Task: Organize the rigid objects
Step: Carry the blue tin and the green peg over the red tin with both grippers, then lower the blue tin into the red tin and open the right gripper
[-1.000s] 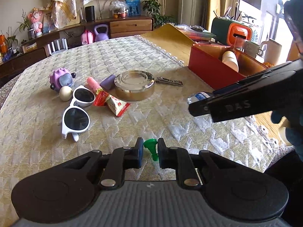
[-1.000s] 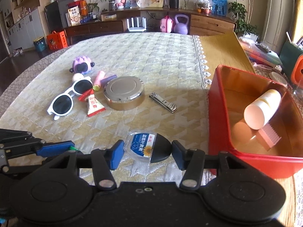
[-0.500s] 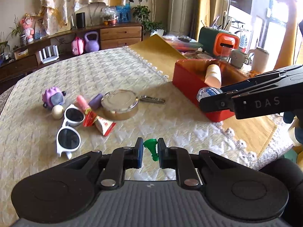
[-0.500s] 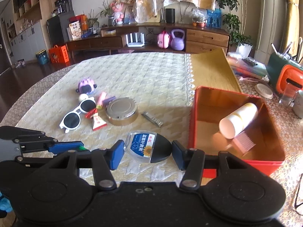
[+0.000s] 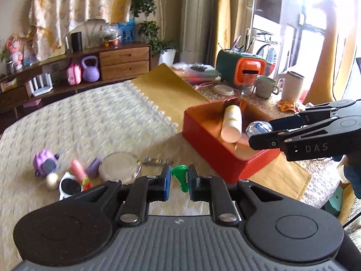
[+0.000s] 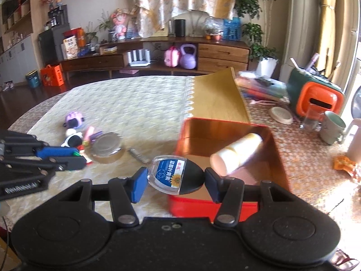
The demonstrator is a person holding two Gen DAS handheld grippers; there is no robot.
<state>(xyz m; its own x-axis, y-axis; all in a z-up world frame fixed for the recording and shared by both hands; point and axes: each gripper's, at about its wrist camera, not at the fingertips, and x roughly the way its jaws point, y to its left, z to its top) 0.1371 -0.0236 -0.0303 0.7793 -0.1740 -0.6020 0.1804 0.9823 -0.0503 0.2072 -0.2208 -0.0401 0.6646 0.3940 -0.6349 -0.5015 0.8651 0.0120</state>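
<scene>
Right gripper (image 6: 176, 181) clamped on clear-and-black oval plastic case with blue label (image 6: 174, 175), held above near rim of red rectangular bin (image 6: 278, 158); left gripper (image 5: 178, 180) clamped on small green plastic piece (image 5: 180, 176), left of bin, above beige patterned tablecloth (image 5: 90, 117); white cylindrical bottle (image 6: 237, 152) lying inside bin.

Table (image 6: 140, 103) w/ cream cloth: red box (image 6: 227, 210), round tin (image 6: 107, 145), sunglasses (image 5: 68, 184), purple toy (image 6: 73, 120).
</scene>
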